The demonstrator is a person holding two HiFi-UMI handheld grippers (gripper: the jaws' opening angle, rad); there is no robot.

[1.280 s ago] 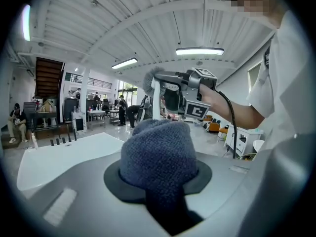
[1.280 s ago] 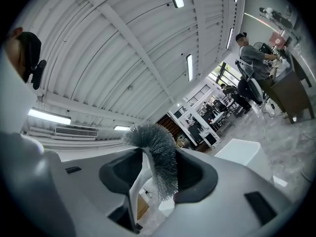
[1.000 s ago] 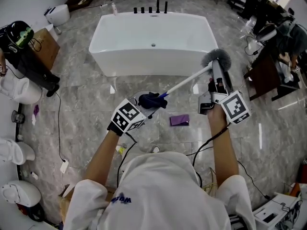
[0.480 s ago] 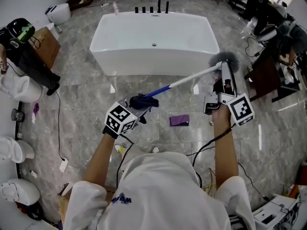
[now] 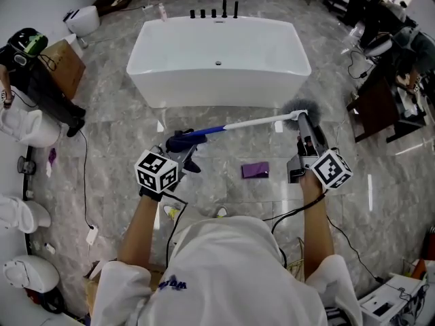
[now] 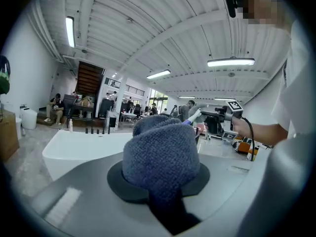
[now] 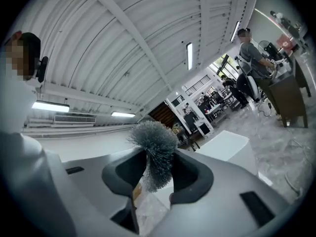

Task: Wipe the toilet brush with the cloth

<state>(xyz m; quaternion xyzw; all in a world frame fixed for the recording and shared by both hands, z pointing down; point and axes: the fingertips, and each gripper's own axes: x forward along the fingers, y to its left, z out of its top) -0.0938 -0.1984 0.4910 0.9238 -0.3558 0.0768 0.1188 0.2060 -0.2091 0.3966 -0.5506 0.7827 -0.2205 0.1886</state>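
While L tool point(image 5: 182, 153) — jaws just closing — pinches cloth point(image 5: 178, 141), R tool point(image 5: 304, 124) clamps toilet brush point(image 5: 251, 123).

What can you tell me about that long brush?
The toilet brush has a thin white stick with a blue end and a grey bristle head. It hangs nearly level. The right claw grips it at the bristles; a dark blue cloth in the left claw, whose jaws have just been closing, wraps its blue end.

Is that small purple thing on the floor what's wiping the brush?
No, the purple thing lies alone on the floor, while a dark blue cloth in the left gripper is on the toilet brush handle.
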